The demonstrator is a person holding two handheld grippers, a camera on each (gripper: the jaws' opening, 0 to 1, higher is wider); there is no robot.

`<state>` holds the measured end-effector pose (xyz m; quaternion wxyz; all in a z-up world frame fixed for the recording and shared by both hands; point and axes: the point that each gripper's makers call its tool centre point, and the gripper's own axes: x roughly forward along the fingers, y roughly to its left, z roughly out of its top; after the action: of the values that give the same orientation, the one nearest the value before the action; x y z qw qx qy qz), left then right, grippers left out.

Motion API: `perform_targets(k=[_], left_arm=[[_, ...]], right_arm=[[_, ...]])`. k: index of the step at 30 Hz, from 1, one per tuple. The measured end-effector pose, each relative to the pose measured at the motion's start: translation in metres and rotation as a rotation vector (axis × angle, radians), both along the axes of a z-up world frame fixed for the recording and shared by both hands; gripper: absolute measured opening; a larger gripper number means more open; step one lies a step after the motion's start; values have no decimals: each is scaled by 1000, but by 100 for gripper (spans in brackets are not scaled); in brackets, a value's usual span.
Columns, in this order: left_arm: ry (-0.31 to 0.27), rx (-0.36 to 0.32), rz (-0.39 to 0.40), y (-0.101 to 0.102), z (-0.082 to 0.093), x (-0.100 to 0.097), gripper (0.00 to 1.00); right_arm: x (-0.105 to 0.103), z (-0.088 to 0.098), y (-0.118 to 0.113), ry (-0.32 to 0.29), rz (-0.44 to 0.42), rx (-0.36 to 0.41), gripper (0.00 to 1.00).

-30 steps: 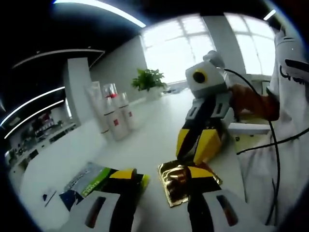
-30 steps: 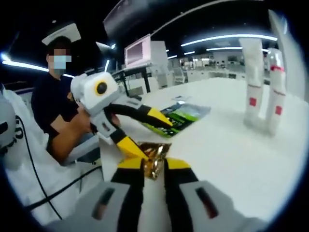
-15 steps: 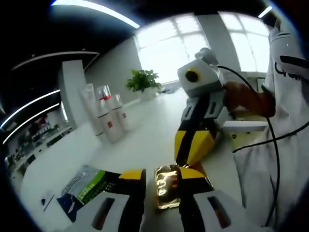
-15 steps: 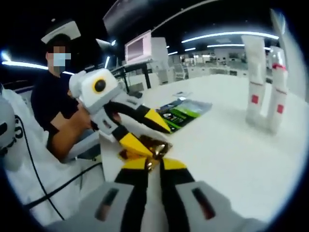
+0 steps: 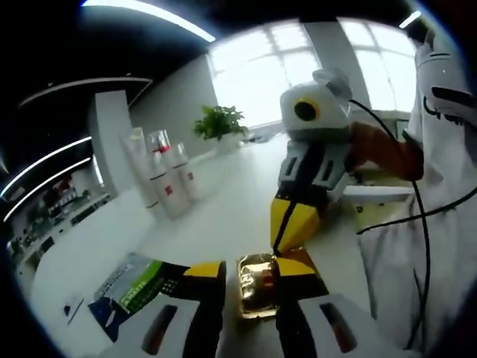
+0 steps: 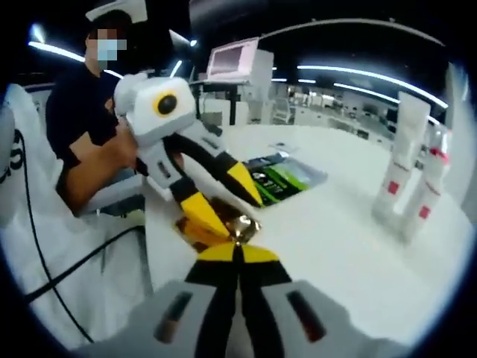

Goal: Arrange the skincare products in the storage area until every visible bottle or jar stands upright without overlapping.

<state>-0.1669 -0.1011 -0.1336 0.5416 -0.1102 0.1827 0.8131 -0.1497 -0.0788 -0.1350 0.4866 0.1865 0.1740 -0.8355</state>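
- Both grippers are working the crinkled gold foil sachet [image 5: 258, 285] near the white table's [image 5: 223, 216] edge.
- Right gripper [image 6: 240, 250] is pinching it, jaws nearly closed.
- Left gripper [image 5: 250, 270], jaws parted, is straddling it.
- White upright tubes [image 5: 165, 179] are standing well apart.
- Next, judging: lift the sachet toward them.

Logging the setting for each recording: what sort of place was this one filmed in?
Probably an open-plan office or lab. A long white table runs towards big windows with a potted plant; a monitor on a stand and rows of desks under strip lights lie behind.
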Motion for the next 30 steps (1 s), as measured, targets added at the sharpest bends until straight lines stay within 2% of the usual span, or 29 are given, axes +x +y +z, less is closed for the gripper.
perform_targets(k=[6,9,15,18,20,30], left_arm=[[-54,-14,9,-12,0,4,33],[-116,-9,0,-15,-3,10,33],[-156,-23,6,-21,-5,13,33],[-205,-21,16,-25,-6,14,32],[-271,-17,40,-28,-9,16,31],[-283,-47,82,-33,-11,14,28]], right_arm=[[-1,0,1,16,-1,17,0],[-1,-1,1,20,-1,20,0],[-1,-1,2,31,11,17,0],[0,-1,1,37,12,23,0],[0,-1,2,39,12,25,0],[-1,-1,3,41,17,16,0]])
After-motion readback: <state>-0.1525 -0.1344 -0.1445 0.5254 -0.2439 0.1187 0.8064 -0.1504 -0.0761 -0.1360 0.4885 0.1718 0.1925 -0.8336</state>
